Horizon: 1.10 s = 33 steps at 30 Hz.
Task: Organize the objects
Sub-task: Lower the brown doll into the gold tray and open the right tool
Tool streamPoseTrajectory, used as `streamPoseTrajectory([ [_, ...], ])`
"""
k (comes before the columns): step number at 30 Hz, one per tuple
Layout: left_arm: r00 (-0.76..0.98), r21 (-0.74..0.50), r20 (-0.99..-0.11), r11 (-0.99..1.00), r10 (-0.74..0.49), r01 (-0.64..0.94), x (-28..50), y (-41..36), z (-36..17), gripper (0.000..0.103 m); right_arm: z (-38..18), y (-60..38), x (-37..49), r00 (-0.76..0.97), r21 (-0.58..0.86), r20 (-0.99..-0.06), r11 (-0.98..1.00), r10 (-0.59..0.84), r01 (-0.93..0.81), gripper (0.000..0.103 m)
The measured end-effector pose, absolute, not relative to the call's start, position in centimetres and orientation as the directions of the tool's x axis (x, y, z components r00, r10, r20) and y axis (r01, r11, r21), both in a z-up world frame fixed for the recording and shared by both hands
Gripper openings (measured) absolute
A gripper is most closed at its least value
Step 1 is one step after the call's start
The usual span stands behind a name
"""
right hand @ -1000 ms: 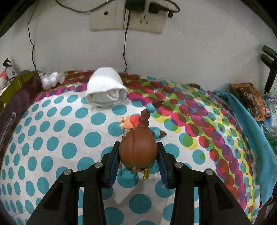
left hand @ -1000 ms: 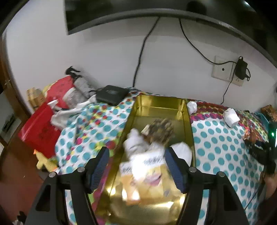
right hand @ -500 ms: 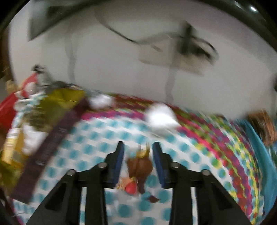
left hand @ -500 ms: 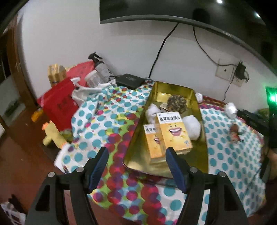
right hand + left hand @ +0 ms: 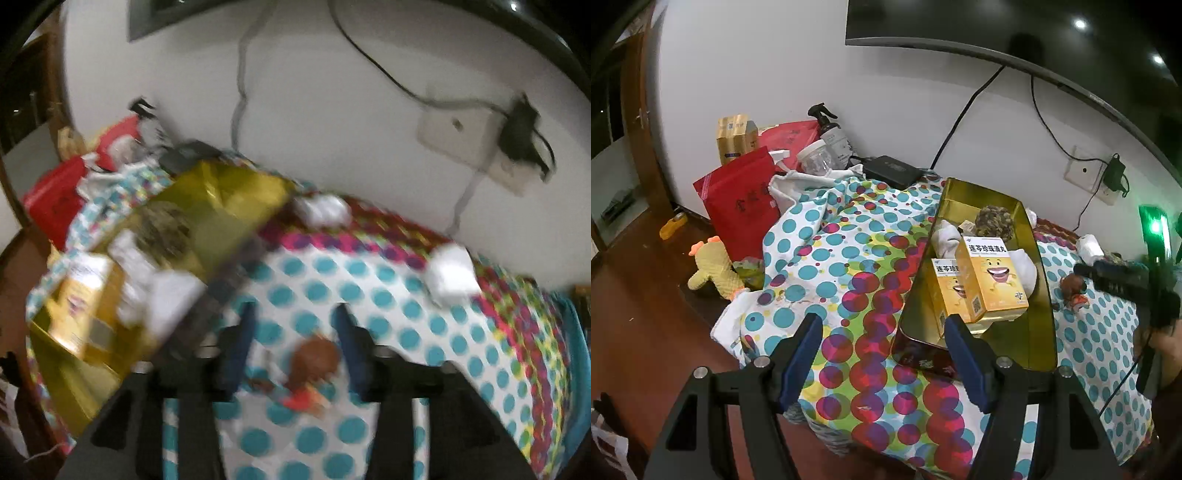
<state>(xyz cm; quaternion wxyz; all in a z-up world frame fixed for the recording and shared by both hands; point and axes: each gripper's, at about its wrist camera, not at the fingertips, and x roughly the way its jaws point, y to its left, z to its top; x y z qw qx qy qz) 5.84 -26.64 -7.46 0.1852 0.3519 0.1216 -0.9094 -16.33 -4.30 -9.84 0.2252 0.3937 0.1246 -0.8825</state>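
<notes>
A gold tin tray [image 5: 1039, 328] lies on the dotted cloth and holds two yellow boxes [image 5: 991, 280], white bundles and a brown ball. My left gripper [image 5: 882, 350] is open and empty, back from the tray's near left corner. A brown toy figure [image 5: 1071, 290] lies on the cloth right of the tray. In the blurred right wrist view my right gripper [image 5: 293, 341] is open, with the brown toy [image 5: 314, 360] lying on the cloth between and below its fingers. The tray [image 5: 236, 192] lies to its left.
A red bag [image 5: 738, 206], spray bottle [image 5: 831, 133], clear jar and black box [image 5: 892, 171] crowd the back left. A yellow plush toy [image 5: 713, 271] lies on the floor. White bundles [image 5: 452, 275] lie on the cloth near the wall socket [image 5: 458, 129].
My left gripper pulled back and away from the tray. My right gripper opened, let go of the brown toy and drew back and up; the toy lies on the cloth.
</notes>
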Motion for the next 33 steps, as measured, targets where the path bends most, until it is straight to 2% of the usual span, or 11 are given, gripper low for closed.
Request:
streamPoseTrajectory([
  [2,-0.679,-0.092,-0.693,-0.904,-0.243,0.418,5.7,-26.6,-7.8,0.070,-10.7,-3.0,-16.1,-0.575,-0.037,-0.764,-0.871,-0.292,0.491,0.057],
  [3,-0.681,-0.095,-0.693,-0.906,-0.238,0.413,5.6,-26.5,-7.9,0.070,-11.0,-2.5,-16.1,-0.566,-0.021,-0.767,-0.870,-0.302,0.493,0.062],
  [10,-0.660,-0.087,-0.720,-0.916,-0.213,0.391,4.9,-25.8,-9.4,0.071,-12.9,-2.9,-16.8,-0.526,0.018,-0.799,-0.886,-0.291,0.464,0.065],
  [11,-0.658,-0.087,-0.723,-0.917,-0.211,0.389,4.9,-25.8,-9.5,0.071,-13.2,-3.2,-16.9,-0.522,0.024,-0.800,-0.886,-0.295,0.463,0.064],
  [12,-0.657,-0.086,-0.724,-0.916,-0.212,0.391,4.9,-25.9,-9.5,0.071,-13.3,-3.5,-16.9,-0.522,0.023,-0.801,-0.885,-0.295,0.464,0.056],
  [13,-0.656,-0.086,-0.724,-0.916,-0.213,0.392,4.9,-25.9,-9.6,0.070,-13.7,-4.0,-17.0,-0.512,0.015,-0.809,-0.881,-0.288,0.472,0.039],
  [14,-0.657,-0.085,-0.723,-0.916,-0.213,0.391,4.9,-25.9,-9.6,0.070,-14.1,-4.4,-17.1,-0.495,0.015,-0.821,-0.878,-0.284,0.478,0.038],
  [21,-0.650,-0.089,-0.728,-0.910,-0.218,0.405,4.9,-26.4,-10.0,0.071,-12.5,-4.9,-16.3,-0.555,-0.005,-0.781,-0.887,-0.285,0.463,0.038],
  [29,-0.652,-0.099,-0.727,-0.907,-0.216,0.410,5.1,-26.8,-10.1,0.071,-7.1,-9.3,-14.8,-0.560,0.044,-0.718,-0.829,-0.415,0.557,0.038],
  [33,-0.650,-0.105,-0.729,-0.903,-0.214,0.416,5.2,-27.2,-10.3,0.070,-6.5,-12.9,-13.8,-0.536,0.036,-0.714,-0.788,-0.451,0.615,0.038],
])
